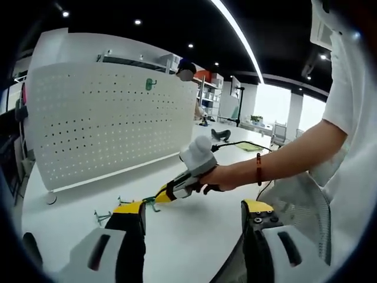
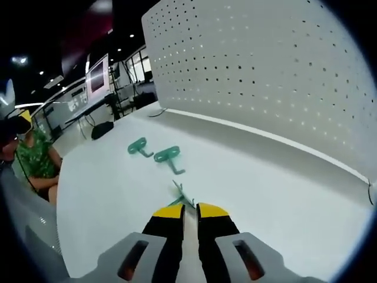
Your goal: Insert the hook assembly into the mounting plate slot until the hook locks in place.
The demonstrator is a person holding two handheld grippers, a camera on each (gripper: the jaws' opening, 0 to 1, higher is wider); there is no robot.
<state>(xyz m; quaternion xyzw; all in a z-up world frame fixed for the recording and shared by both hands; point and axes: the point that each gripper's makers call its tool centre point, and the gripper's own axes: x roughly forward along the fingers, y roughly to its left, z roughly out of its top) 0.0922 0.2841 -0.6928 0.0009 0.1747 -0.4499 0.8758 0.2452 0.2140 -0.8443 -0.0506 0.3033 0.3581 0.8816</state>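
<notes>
Pinching a green hook (image 2: 184,197) at its near end, right gripper (image 2: 190,207) sits nearly closed low over the counter (image 2: 265,188); left gripper (image 1: 194,213) stands apart, empty. Hook looks light, stiff, thin wire, likely slippery; grip the shank. Two more hooks (image 2: 154,151) lie beyond. Pegboard (image 2: 277,71) stands upright behind, one hook (image 1: 150,84) mounted. Open, lit room.

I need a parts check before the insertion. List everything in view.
pegboard: one, white, perforated, upright at the table's back edge
mounted hook: one, green, high on the pegboard
loose hooks: two, green, flat on the table, side by side
gripped hook: one, green, at the right jaws' tips
table: one, white
seated person: one, green top, beyond the table's far end
left hand-held gripper: yellow-tipped jaws apart
right hand-held gripper: yellow-tipped jaws closed on the gripped hook
person's hand: holding the right hand-held gripper
</notes>
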